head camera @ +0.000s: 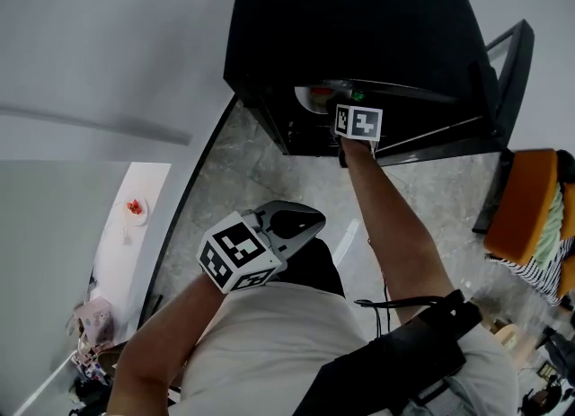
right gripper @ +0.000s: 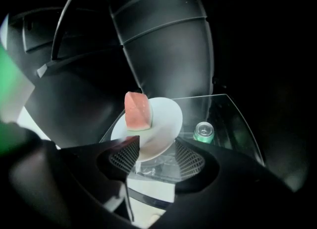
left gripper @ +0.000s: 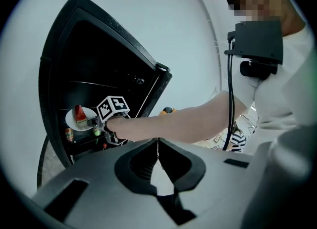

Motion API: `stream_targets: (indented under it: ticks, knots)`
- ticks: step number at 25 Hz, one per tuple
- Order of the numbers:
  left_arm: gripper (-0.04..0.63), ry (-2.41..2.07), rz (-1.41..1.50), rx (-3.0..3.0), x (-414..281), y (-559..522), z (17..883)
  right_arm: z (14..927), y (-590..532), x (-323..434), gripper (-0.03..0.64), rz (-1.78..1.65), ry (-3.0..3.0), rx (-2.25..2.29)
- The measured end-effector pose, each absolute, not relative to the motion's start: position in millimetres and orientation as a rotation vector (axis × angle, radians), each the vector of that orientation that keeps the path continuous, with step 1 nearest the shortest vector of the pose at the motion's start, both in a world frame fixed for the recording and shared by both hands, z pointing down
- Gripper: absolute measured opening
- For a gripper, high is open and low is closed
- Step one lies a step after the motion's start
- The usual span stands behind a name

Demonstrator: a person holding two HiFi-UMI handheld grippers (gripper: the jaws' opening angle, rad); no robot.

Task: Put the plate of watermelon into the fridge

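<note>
A white plate with a wedge of watermelon rests on a glass shelf inside the dark fridge. My right gripper reaches into the fridge and is open; the plate's near rim lies between its spread pads, which do not press on it. The left gripper view shows the same plate just beyond the right gripper. My left gripper hangs close to the person's chest, away from the fridge, shut with nothing in it.
A green can stands on the shelf right of the plate. Bottles sit on a lower shelf. The fridge door is swung open to the right. An orange chair stands at the right, a white table at the left.
</note>
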State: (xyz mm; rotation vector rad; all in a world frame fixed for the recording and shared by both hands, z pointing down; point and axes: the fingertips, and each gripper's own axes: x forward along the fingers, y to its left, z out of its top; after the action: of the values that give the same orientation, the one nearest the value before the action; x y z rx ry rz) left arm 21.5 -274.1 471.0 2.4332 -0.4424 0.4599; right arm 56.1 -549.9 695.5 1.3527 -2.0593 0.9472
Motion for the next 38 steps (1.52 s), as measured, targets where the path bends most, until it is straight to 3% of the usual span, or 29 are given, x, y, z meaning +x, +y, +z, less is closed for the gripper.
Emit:
stream_targets:
  ticks: [18, 29, 31, 36, 38]
  knots:
    - [0.011, -0.474, 0.449, 2.449, 10, -242, 459, 677, -525, 72, 0.249, 0.753, -1.989, 1.358]
    - [0.012, -0.453, 0.458, 2.490, -5, -176, 431, 620, -429, 62, 0.239, 0.769, -2.070, 1.294]
    - [0.011, -0.458, 0.427, 2.456, -15, -155, 422, 613, -399, 53, 0.218, 0.789, -2.107, 1.255]
    - [0.011, -0.476, 0.371, 2.455, -35, -109, 401, 566, -316, 45, 0.052, 0.825, -2.133, 1.242]
    - [0.011, -0.487, 0.386, 2.467, -47, -87, 396, 553, -278, 38, 0.026, 0.854, -2.153, 1.231]
